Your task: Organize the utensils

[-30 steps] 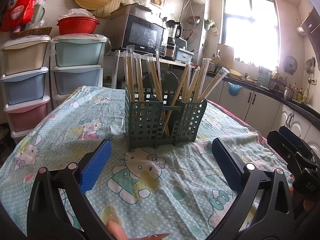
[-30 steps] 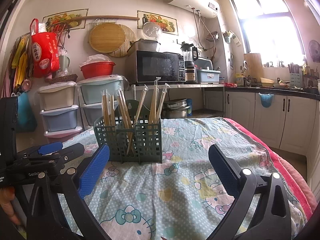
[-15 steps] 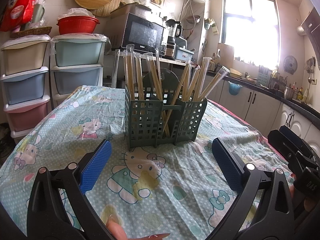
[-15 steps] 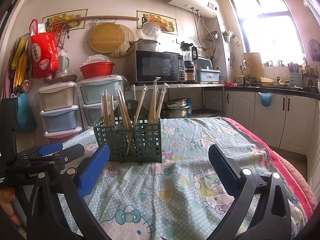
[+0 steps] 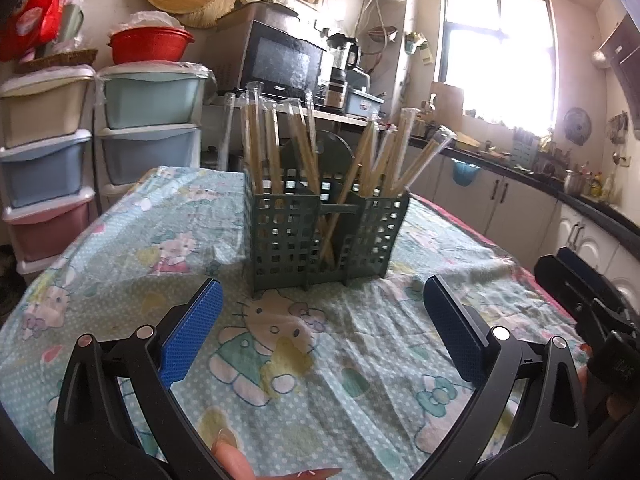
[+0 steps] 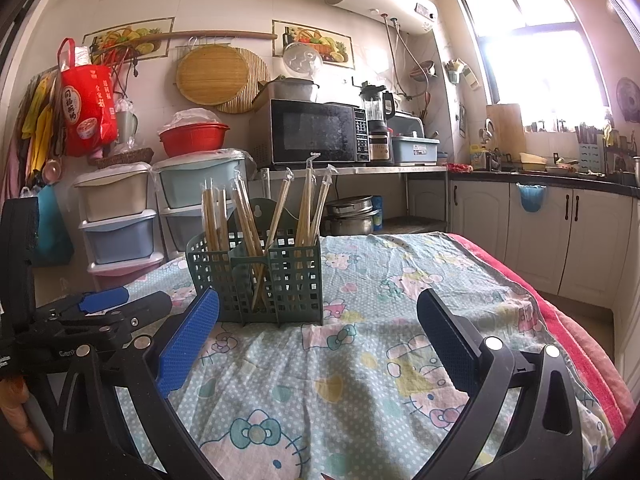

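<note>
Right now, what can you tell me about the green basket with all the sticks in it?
The green basket looks like dark green plastic, with square holes all over its walls. It has separate compartments and a rounded tab with a hanging hole at the back. It stands upright on the cartoon-cat tablecloth. Wrapped wooden chopsticks stand and lean inside it, in clear sleeves. Neither gripper touches it.

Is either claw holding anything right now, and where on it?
Nothing is held. The left claw and right claw are both open and empty, apart from the chopsticks standing in the green holder.
</note>
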